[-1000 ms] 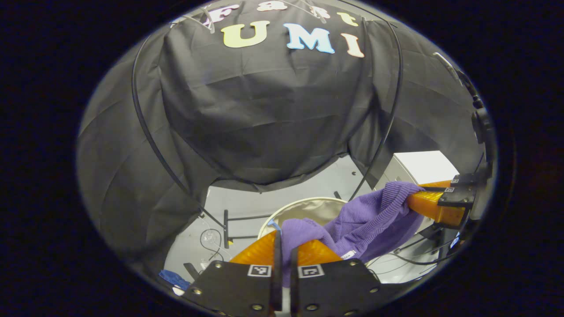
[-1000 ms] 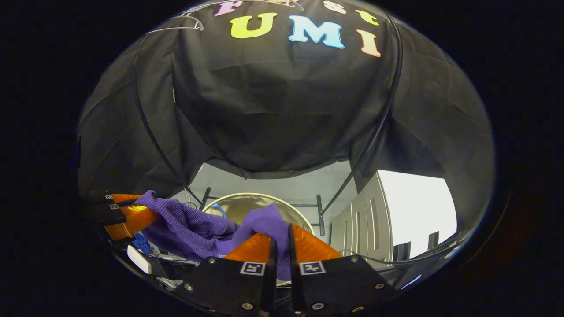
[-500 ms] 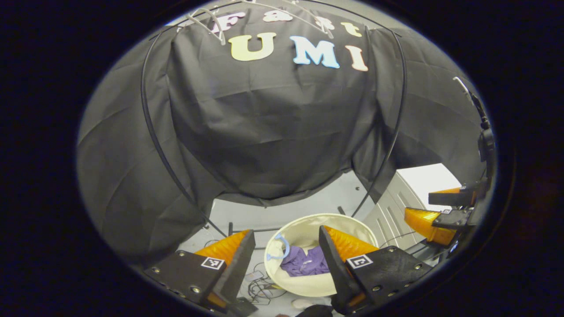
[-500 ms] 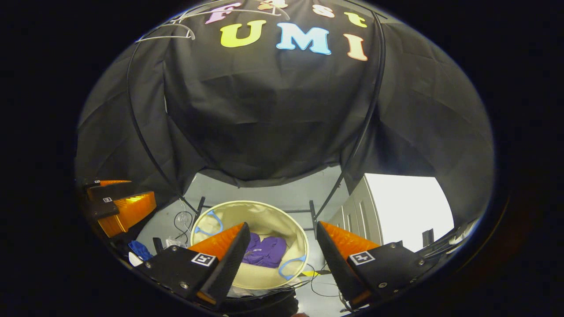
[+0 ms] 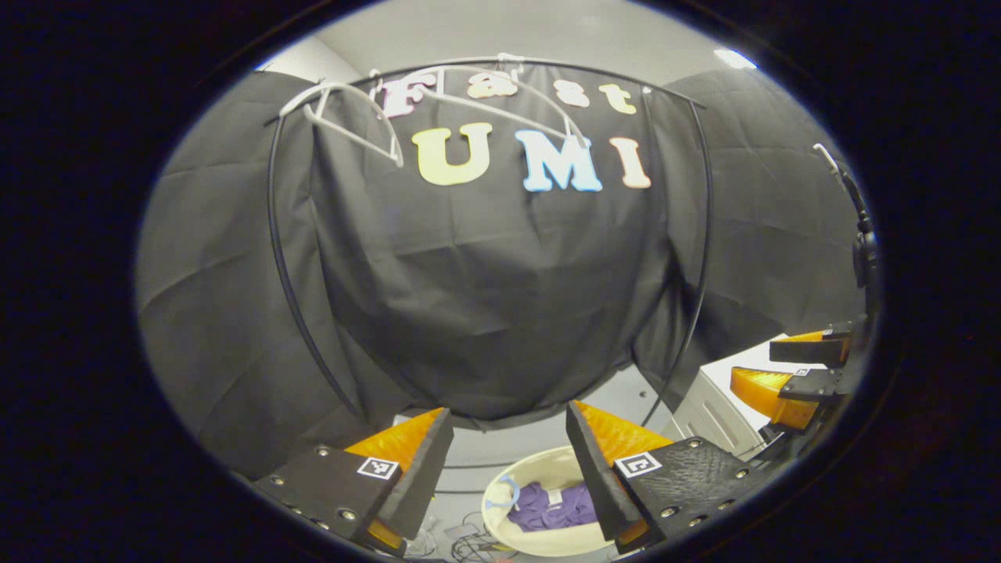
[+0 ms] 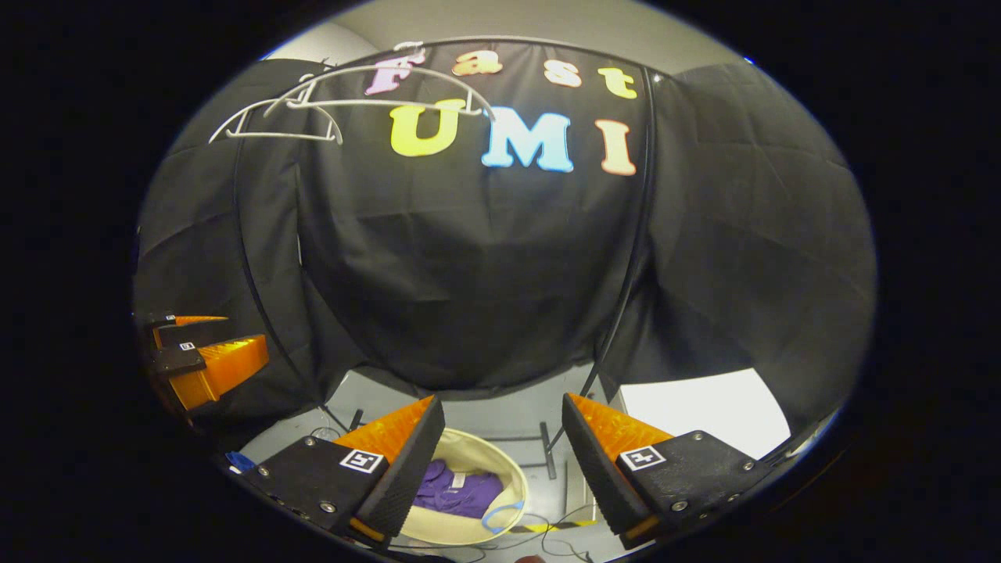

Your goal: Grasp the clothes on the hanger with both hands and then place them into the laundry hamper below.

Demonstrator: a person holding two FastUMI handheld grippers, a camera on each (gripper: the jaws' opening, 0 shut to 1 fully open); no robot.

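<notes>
The purple clothes (image 6: 457,491) lie in the laundry hamper (image 6: 512,485) at the frame's bottom, below both grippers. The left gripper (image 5: 508,469) and right gripper (image 6: 503,461) gape wide, holding nothing. White hangers (image 6: 313,105) sit bare at upper left.

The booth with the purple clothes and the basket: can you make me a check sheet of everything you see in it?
Surface: grey floor, bare where it shows behind the hamper.
Job's things: purple clothes lie inside the round cream laundry hamper; white hangers hang bare on the black rail.
Clutter: a small blue item on the floor at the left edge of the right gripper view.
Grippers: left claw open, holding nothing; right claw open, holding nothing; both above the hamper.
Cables: loose wires on the floor beside the hamper.
Surroundings: black cloth wall; white cabinet at the right.
</notes>
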